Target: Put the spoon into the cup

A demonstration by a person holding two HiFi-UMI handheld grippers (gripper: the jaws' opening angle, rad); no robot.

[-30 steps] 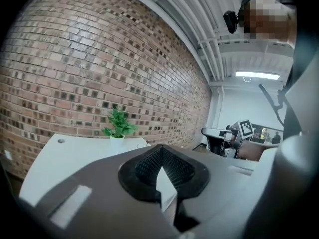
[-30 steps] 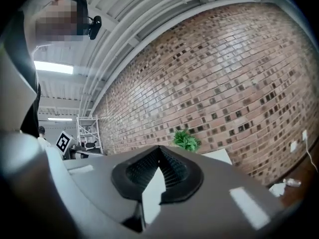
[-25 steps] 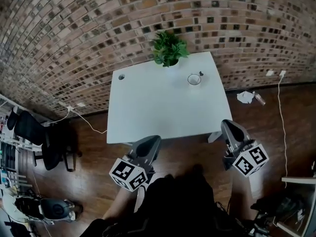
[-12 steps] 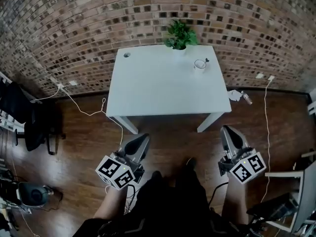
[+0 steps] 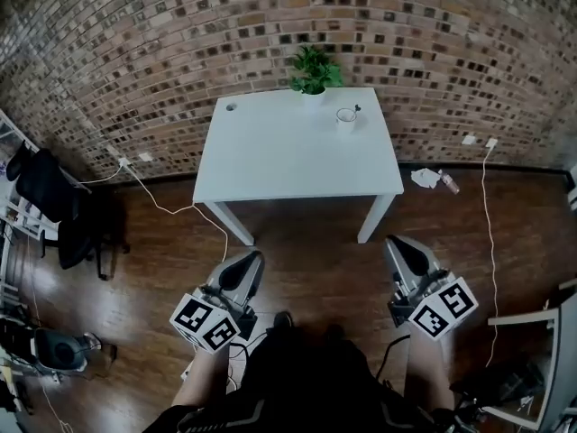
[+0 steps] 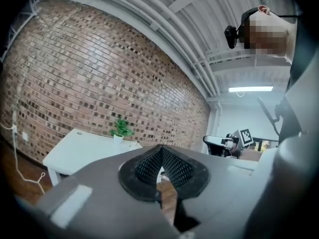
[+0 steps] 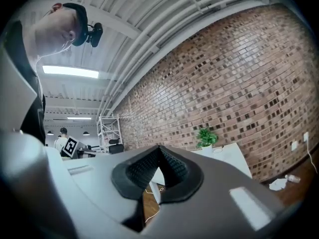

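Note:
A white cup (image 5: 346, 117) stands at the far right of the white table (image 5: 288, 161), beside a potted plant (image 5: 314, 72). A dark spoon (image 5: 356, 110) stands in the cup, its handle sticking up over the rim. Both grippers hover over the wooden floor, well short of the table's near edge. My left gripper (image 5: 251, 262) is shut and empty, and so is my right gripper (image 5: 395, 244). In the left gripper view the left gripper (image 6: 160, 153) points level at the table (image 6: 75, 148). In the right gripper view the right gripper (image 7: 159, 156) has the plant (image 7: 206, 136) beyond it.
A brick wall (image 5: 135, 43) backs the table. A black office chair (image 5: 54, 206) stands at the left, and a white cable (image 5: 171, 210) runs across the floor. Crumpled paper (image 5: 424, 178) lies right of the table. A white frame (image 5: 532, 318) stands at the right edge.
Both grippers have drawn back from the table, which now lies farther off and looks smaller. The jaws stayed shut and the cup with the spoon has not moved.

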